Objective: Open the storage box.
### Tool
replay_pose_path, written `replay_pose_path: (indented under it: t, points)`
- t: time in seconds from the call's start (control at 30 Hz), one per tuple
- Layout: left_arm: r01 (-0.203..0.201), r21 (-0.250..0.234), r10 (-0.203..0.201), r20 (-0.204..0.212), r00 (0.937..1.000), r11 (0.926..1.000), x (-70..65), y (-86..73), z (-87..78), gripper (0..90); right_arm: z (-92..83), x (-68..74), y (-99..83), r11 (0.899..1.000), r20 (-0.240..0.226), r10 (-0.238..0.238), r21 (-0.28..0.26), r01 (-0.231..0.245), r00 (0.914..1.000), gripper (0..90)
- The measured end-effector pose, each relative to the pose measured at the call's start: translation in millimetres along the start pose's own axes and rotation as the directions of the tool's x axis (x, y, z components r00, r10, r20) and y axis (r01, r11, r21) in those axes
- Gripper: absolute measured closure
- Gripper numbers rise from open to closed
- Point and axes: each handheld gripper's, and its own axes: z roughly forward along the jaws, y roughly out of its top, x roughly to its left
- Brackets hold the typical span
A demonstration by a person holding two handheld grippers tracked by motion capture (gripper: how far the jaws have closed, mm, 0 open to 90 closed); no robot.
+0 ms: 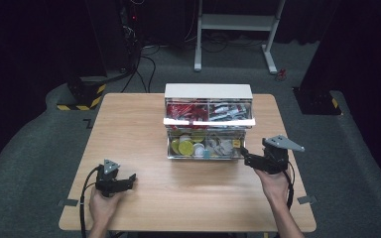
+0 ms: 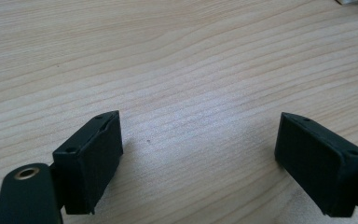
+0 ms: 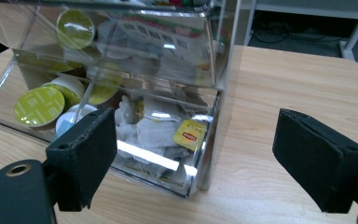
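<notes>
A clear two-tier box point(image 1: 208, 91) with a white top stands at the middle back of the wooden table point(image 1: 129, 129). Its upper tier holds red packets point(image 1: 183, 109) and grey sachets. The lower tier holds yellow-green capsules point(image 3: 38, 106) and tea bags point(image 3: 189, 134). My right gripper point(image 1: 245, 156) hovers open at the box's front right corner point(image 3: 214, 70), with nothing pressed between its pads point(image 3: 86, 154). Near the table's front left my left gripper point(image 1: 129, 179) rests low and open over bare wood point(image 2: 168, 56).
Behind the table a white metal stand point(image 1: 235, 22) rises from grey carpet, with cables on the floor. A black-and-yellow striped base point(image 1: 82, 94) sits at the back left and a dark base point(image 1: 317, 99) at the back right.
</notes>
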Motion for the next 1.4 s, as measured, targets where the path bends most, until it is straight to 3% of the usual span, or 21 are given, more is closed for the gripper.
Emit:
replay_pose_path:
  t: [0.37, 0.73, 1.4]
  points:
    - [0.004, 0.001, -0.004, 0.003, 1.0, 1.0, 0.3, 0.1, -0.1, 15.7, 3.9, 6.4, 14.0, 1.0, -0.02, -0.015, -0.017, 0.015, 0.9997, 13.4]
    - [0.008, -0.001, -0.008, 0.003, 1.0, 1.0, 0.2, -0.1, -0.1, 15.9, 10.6, 13.2, 28.1, 0.998, 0.006, -0.067, 0.007, 0.067, 0.9977, 15.3]
    - [0.009, -0.002, -0.009, 0.003, 1.0, 1.0, 0.2, -0.2, -0.3, 16.6, 16.4, 18.0, 48.5, 0.998, 0.013, -0.068, -0.002, 0.068, 0.9976, 16.5]
